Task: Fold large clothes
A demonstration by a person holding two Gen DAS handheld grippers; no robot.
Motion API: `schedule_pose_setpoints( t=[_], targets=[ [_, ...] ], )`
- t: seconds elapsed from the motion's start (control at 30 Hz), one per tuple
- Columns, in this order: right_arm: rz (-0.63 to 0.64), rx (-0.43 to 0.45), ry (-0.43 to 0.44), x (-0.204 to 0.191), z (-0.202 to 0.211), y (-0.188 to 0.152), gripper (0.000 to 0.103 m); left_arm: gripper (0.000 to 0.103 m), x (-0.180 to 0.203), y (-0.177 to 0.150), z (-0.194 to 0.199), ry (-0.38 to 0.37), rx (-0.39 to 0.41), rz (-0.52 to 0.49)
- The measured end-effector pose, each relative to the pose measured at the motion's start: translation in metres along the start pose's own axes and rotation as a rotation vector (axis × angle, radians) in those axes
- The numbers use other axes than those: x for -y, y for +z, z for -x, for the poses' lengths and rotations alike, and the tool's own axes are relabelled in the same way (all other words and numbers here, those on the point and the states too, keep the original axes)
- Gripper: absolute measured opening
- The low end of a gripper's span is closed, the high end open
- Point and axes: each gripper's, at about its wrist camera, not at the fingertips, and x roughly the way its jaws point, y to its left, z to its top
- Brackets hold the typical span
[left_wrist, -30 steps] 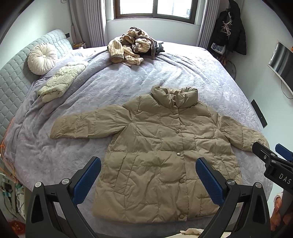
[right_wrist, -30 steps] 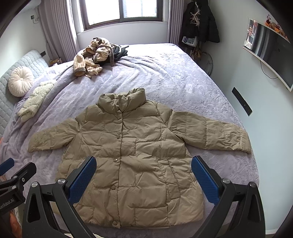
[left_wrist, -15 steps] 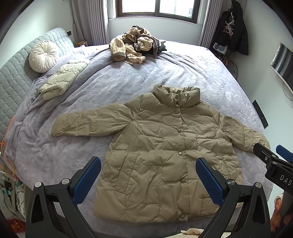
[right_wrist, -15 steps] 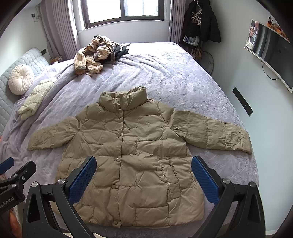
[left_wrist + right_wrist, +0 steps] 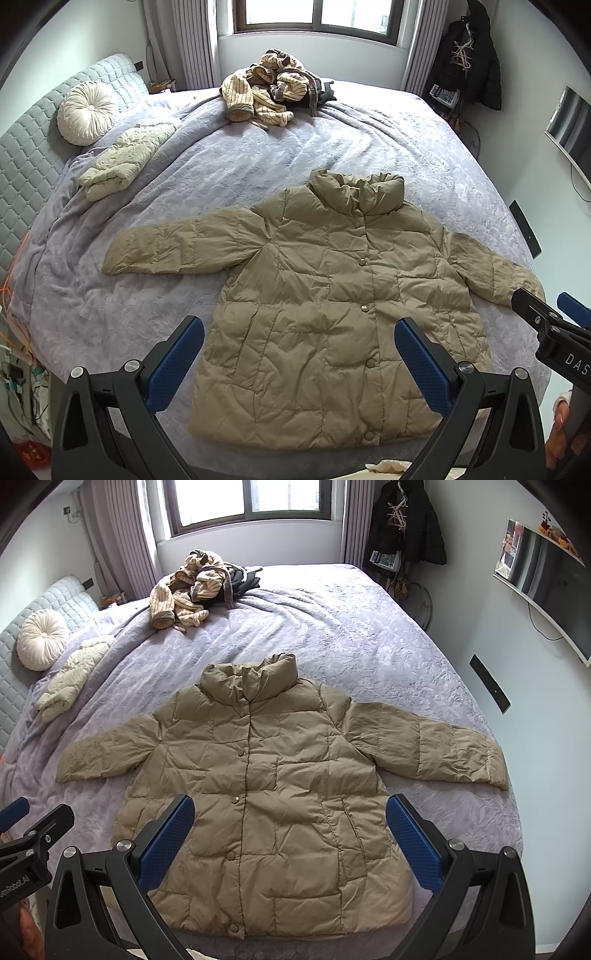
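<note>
You hold both the left hand-held gripper (image 5: 299, 354) and right hand-held gripper (image 5: 290, 830) wide, empty, above the flat khaki quilted puffer jacket (image 5: 332, 306) mid-frame on the lilac bed (image 5: 258, 162); folding seems unstarted, so reach for a sleeve.

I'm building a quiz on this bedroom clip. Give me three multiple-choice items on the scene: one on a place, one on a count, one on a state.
1. Where does the round cushion lie?
A. on the floor
B. by the headboard
C. on the tan jacket

2. How many snap buttons show down the jacket's front in the left wrist view?
A. two
B. five
C. nine

3. How do the left gripper and right gripper stand?
A. both open, holding nothing
B. both shut on a sleeve
C. one open, one shut

Answers:
1 B, the cushion leans against the quilted headboard.
2 B, five snaps run from collar to hem.
3 A, each gripper's blue pads are wide apart above the flat jacket.
</note>
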Motion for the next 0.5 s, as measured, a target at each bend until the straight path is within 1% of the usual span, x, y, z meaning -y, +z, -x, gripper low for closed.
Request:
schedule_pose_setpoints(
  t=[0.5],
  targets=[
    [0.003,-0.004,-0.001,-0.0016,0.0000,0.0013,0.103,0.103,0.0008,0.0003,0.0000,-0.001,0.000,0.002]
  ],
)
